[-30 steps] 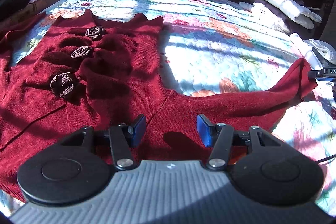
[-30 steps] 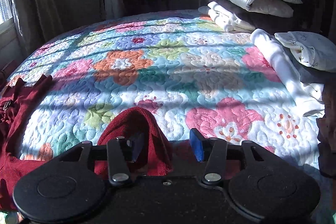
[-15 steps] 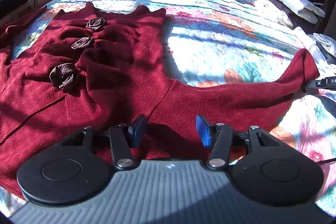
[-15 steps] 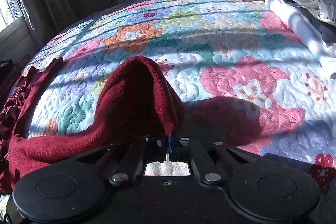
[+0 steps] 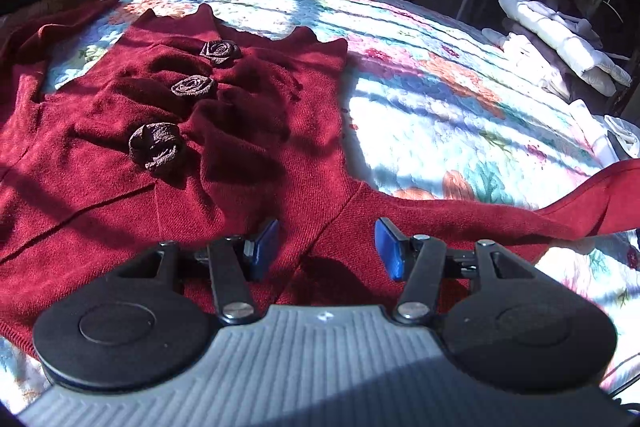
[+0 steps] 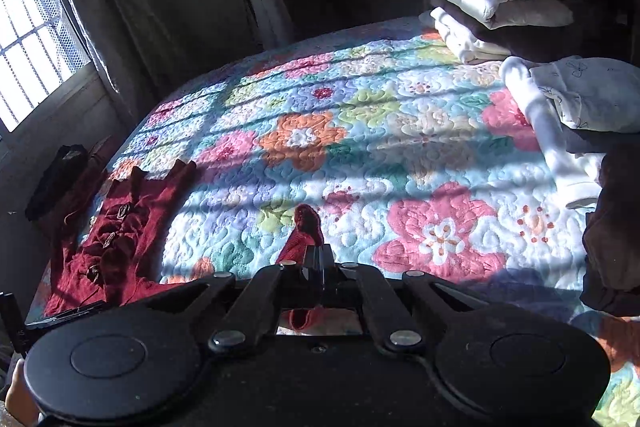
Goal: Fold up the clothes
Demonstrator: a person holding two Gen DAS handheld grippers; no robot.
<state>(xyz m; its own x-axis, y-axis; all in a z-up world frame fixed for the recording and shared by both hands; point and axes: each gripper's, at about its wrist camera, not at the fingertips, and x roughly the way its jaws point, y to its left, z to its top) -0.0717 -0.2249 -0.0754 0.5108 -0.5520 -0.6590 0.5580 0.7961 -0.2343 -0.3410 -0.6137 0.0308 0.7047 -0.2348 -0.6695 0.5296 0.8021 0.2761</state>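
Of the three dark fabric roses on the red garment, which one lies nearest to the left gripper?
The lowest rose, the biggest in the left wrist view, lies nearest the left gripper. The middle rose and the top rose sit farther up, toward the garment's far edge.

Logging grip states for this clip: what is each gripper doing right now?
Left gripper: open, holding nothing, above the red sweater.
Right gripper: shut on the sweater's sleeve end.

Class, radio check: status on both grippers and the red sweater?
Left gripper open over red sweater. Right gripper shut on sleeve cuff, raised off quilt. Nothing in the way.
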